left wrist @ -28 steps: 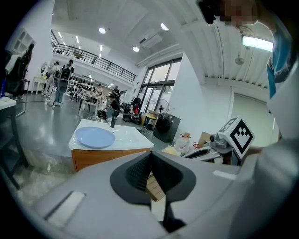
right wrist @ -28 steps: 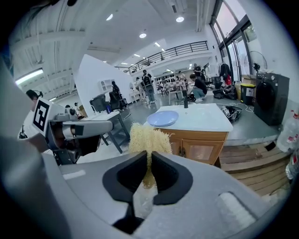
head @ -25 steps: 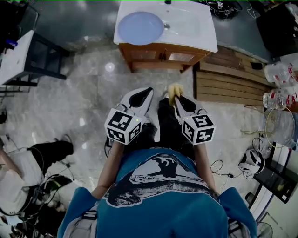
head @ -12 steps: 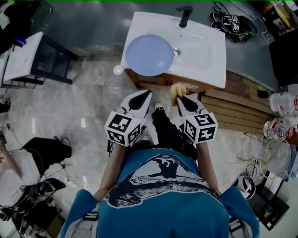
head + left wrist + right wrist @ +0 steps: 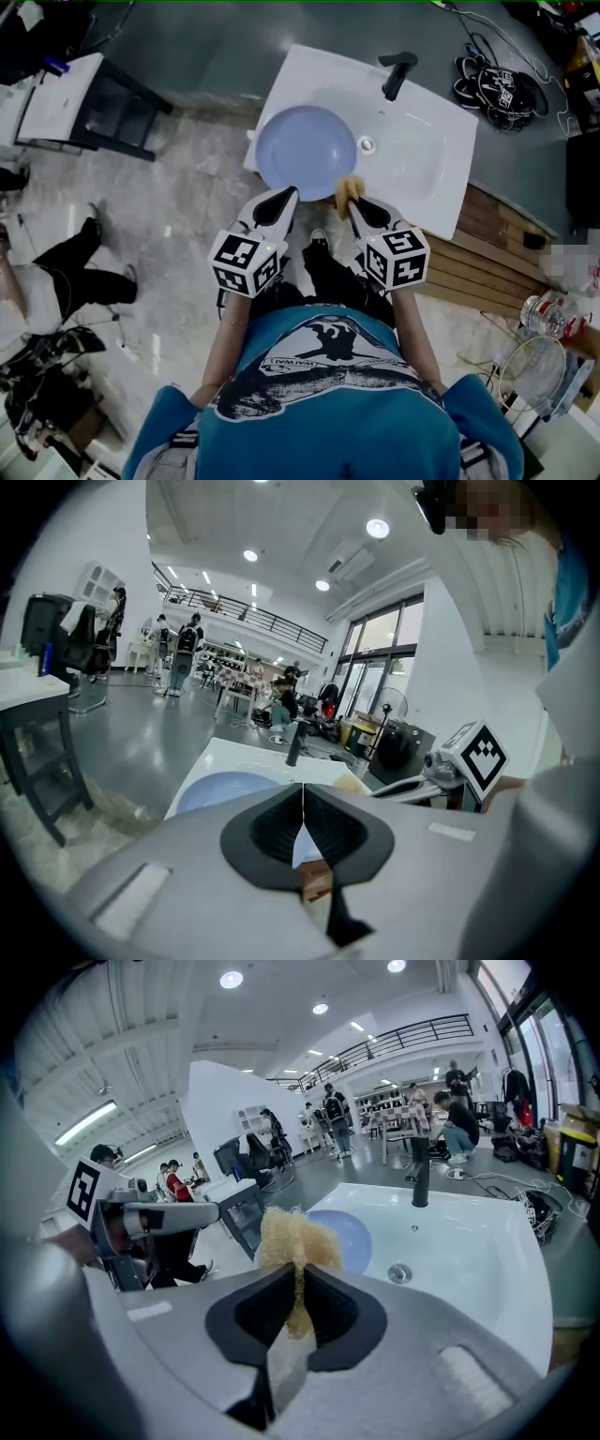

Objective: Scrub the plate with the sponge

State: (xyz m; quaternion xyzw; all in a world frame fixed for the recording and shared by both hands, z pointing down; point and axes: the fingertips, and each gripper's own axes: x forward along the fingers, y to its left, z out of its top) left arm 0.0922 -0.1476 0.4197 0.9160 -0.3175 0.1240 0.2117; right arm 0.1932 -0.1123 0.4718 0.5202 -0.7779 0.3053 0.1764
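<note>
Plate (image 5: 306,152): flat in sink (image 5: 441,159), left of drain.
Sponge (image 5: 349,190): pinched in right gripper (image 5: 356,202) fingers, just beside the plate rim.
Left gripper (image 5: 284,195): fingers pressed together, nothing between.
Change: sink drew nearer; both grippers now reach its front edge.
Meaning: approach likely over, scrubbing not begun.

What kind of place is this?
Probably a big lab or workshop hall, not a home: a white sink stands on the open floor, cables lie loose beside it, and people stand far behind.
</note>
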